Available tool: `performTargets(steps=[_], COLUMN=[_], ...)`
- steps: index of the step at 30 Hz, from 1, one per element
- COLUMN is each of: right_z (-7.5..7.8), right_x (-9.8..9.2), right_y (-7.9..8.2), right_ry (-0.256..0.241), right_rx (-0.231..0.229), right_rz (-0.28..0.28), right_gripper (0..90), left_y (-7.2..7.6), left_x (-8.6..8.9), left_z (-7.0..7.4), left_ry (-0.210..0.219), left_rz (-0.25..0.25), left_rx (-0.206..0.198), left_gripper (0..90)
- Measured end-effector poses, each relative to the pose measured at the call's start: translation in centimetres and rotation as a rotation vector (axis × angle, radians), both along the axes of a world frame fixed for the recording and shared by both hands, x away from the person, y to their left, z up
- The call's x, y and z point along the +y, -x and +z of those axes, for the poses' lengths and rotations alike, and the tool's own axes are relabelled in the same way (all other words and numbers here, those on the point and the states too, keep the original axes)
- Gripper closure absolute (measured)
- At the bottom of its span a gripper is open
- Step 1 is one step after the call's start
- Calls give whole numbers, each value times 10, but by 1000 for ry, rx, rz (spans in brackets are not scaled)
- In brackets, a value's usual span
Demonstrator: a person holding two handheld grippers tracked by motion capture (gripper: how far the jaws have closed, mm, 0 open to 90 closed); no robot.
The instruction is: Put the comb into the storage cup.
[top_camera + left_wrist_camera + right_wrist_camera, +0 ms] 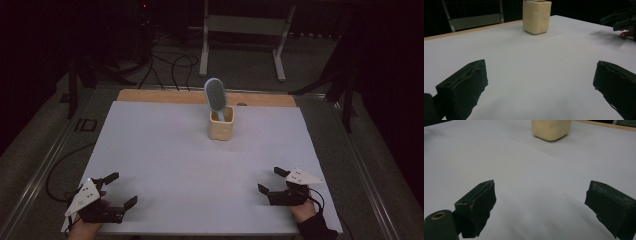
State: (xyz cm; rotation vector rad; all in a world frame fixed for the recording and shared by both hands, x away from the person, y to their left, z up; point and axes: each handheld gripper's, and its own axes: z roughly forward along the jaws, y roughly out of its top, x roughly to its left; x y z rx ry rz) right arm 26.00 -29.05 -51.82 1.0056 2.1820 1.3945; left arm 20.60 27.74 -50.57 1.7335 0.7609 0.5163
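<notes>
White sheeting covers the table (165,165), and in the upper middle of the high view, well apart from both tools, stands a cream cup (221,123) holding a grey-blue hairbrush (215,95) upright, handle down and head tilted slightly to the left. Lower right, the right gripper (274,181) looks a little nearer to it than the left gripper (121,190) at lower left. Both have their jaws spread wide, holding nothing, low over the sheet.
</notes>
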Motion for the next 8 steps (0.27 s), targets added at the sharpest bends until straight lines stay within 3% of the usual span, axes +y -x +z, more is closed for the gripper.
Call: performTargets(steps=[8], right_z=[1], right_x=[-1], right_y=[1], right_ry=[4], right_rx=[-4], right_rz=[4], right_gripper=[85], left_y=[0], left_x=[0], left_z=[0], left_ry=[1], left_rz=[-1], left_rx=[0], left_gripper=[0])
